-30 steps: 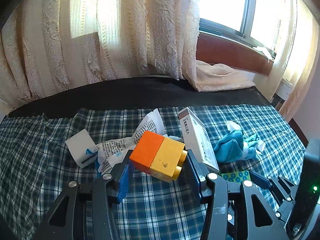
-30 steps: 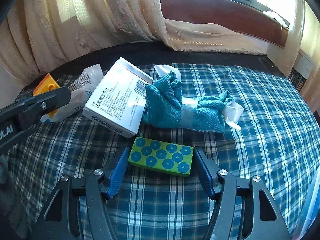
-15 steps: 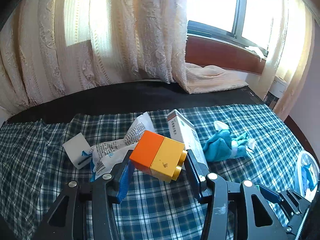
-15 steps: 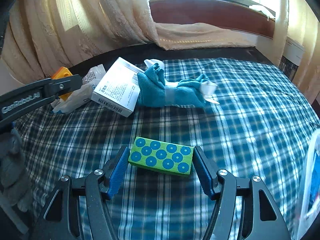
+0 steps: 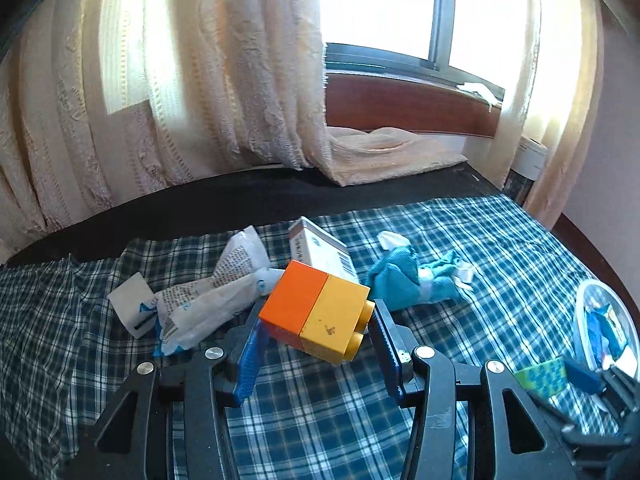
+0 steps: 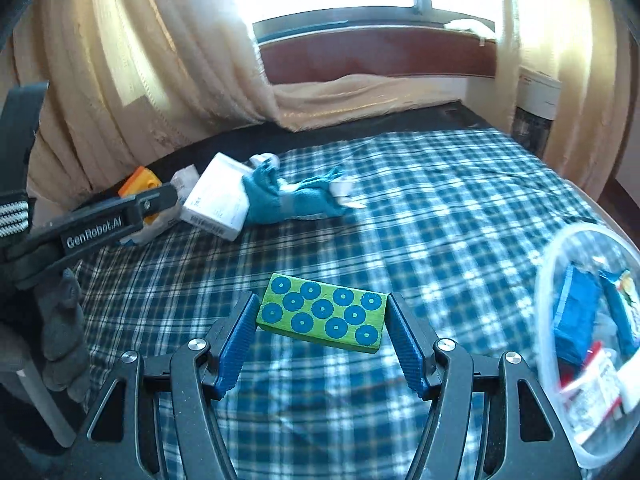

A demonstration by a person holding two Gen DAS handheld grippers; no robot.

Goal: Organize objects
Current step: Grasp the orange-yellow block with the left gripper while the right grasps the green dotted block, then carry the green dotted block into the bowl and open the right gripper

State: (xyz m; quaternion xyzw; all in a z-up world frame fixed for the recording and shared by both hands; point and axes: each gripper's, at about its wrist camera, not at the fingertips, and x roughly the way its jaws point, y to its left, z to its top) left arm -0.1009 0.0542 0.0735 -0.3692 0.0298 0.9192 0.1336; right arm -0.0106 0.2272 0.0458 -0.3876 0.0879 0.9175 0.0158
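Blue ribbed pads on the left gripper (image 5: 316,344) are clamped on an orange-and-yellow toy block (image 5: 316,312), held clear above the plaid cloth (image 5: 320,412). The right gripper (image 6: 322,340) likewise pinches a green block with blue dots (image 6: 324,317) by its short ends, lifted off the cloth. Just right of it sits a clear plastic tub (image 6: 588,344) already holding odds and ends, likely where both pieces belong. To do this well, I'd bring the green block over the rim first, keep it level, and release low inside. Further back lie a white carton (image 6: 218,196), a teal cloth (image 6: 288,200) and crumpled packets (image 5: 216,292), still to sort.
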